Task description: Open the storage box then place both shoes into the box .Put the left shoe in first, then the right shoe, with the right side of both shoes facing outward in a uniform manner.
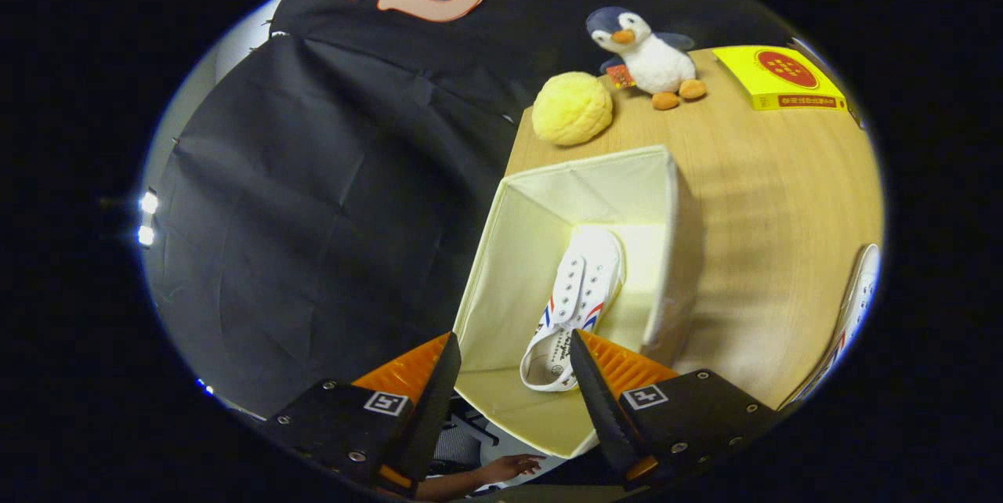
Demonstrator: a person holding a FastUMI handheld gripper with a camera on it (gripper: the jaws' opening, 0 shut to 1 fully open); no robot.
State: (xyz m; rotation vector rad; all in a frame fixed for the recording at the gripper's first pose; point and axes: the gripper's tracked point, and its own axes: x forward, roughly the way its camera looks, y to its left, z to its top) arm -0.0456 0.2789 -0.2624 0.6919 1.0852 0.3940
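- The tongs (513, 378) hang above the open storage box (501, 252), fingers spread apart and gripping nothing; my guess is they have let go so one shoe can lie on the box floor.
- One white shoe (576, 303) lies inside the box, just ahead of the fingers, heel toward them, toe toward twelve o'clock.
- A second white shoe (854, 311) waits on the tabletop (768, 197) at three o'clock from the box, well apart from it; I judge it is next.
- Counted: two shoes, one box.
- Beyond the box at twelve to one o'clock: one yellow round plush (572, 107), one penguin toy (646, 56), one yellow book (780, 78).
- A hand (509, 468) shows below the box, between the fingers.
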